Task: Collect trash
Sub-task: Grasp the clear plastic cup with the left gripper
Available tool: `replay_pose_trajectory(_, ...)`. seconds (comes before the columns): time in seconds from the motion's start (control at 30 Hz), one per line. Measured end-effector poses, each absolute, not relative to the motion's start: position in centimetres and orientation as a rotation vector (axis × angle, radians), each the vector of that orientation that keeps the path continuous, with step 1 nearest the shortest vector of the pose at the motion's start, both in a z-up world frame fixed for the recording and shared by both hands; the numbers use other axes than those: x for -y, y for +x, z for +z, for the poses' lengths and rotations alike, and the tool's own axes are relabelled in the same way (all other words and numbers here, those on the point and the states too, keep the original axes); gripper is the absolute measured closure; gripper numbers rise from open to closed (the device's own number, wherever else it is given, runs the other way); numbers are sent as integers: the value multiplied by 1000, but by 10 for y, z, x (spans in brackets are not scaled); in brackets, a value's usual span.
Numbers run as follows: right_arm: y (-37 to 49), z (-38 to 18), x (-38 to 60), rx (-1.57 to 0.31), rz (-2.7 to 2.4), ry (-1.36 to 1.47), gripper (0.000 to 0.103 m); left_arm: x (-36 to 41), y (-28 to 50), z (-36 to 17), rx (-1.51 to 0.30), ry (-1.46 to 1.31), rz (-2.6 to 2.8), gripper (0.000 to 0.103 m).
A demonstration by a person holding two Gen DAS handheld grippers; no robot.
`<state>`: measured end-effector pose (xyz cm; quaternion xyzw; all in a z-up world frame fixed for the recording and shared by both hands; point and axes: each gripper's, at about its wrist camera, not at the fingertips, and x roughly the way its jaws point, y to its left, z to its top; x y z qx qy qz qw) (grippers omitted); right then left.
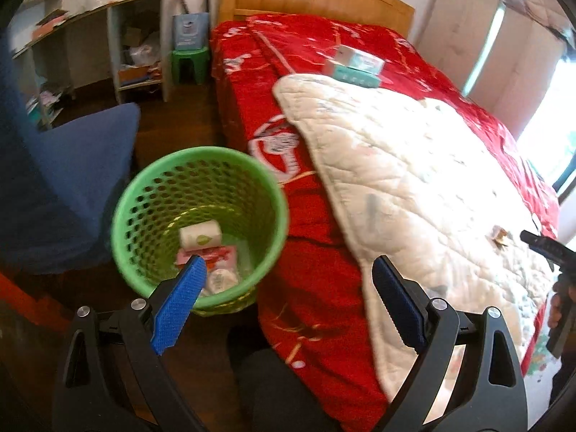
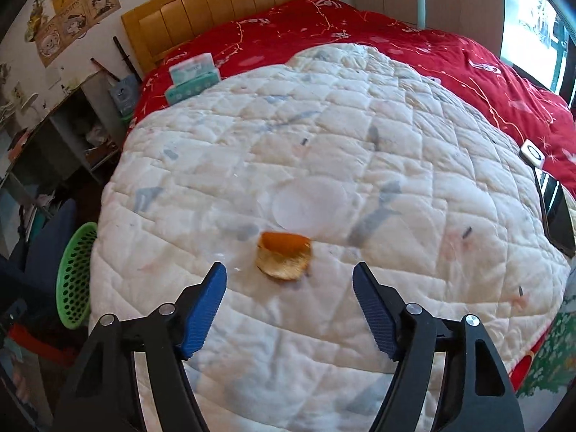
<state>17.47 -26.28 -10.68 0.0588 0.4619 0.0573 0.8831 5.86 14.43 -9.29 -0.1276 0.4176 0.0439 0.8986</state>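
Note:
A green mesh trash basket (image 1: pixel 277 194) stands on the floor beside the bed and holds a white roll (image 1: pixel 200 236) and several wrappers. My left gripper (image 1: pixel 288 270) is open and empty, above the basket's right rim and the bed edge. In the right wrist view, a piece of orange peel (image 2: pixel 283 256) lies on the white quilt (image 2: pixel 324 136), next to a clear round lid (image 2: pixel 309 208). My right gripper (image 2: pixel 289 273) is open and empty, its fingers either side of the peel, just short of it. The peel (image 1: pixel 499 234) and the right gripper also show in the left wrist view.
Teal tissue boxes (image 2: pixel 194 77) lie on the red bedspread (image 2: pixel 450 57) near the wooden headboard. A phone (image 2: pixel 556 212) and a small white device (image 2: pixel 532 153) lie at the quilt's right edge. A blue chair (image 1: pixel 61 180) stands left of the basket (image 2: pixel 73 277). Cluttered shelves (image 1: pixel 136 46) line the wall.

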Motion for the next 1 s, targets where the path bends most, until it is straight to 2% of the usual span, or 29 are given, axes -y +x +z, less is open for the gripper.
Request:
replay_pose_trajectory(0.57,159,-109,290,-955,109,130,34,8,139,-79,-862,-115,-296,12)
replay_pose_trajectory(1.0,157,-112,294,-959,127,142,34,81,185,-93,-916,-71,-442,15)
